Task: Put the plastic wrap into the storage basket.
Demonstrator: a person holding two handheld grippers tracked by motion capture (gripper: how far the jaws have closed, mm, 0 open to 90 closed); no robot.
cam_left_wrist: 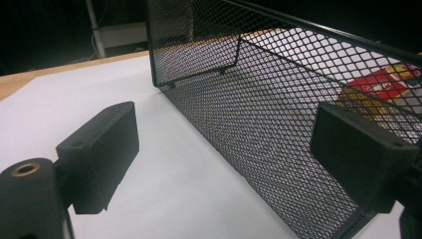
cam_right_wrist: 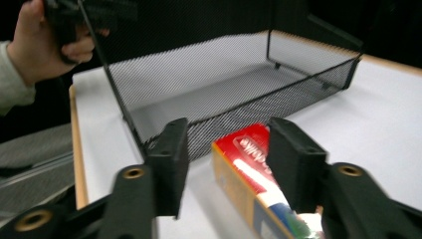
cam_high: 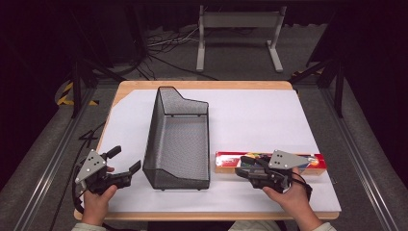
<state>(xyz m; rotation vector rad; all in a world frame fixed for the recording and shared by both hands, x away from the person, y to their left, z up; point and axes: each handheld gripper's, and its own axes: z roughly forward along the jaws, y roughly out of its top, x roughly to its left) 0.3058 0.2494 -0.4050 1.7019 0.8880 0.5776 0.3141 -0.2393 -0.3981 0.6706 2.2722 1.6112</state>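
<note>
White-covered table (cam_high: 250, 115): black mesh basket (cam_high: 179, 139) at centre. Left gripper (cam_high: 126, 166) beside it, jaws wide apart, empty. Right gripper (cam_high: 243, 169) jaws parted, straddling red box (cam_high: 226, 161).

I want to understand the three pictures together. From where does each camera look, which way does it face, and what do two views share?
High view: above the person's side, looking forward and down at the table; both hands show.
Left gripper view: on the left gripper, facing the mesh basket; open jaws show.
Right gripper view: on the right gripper, facing the red box; open jaws show.
Shared: all views show basket and box.
</note>
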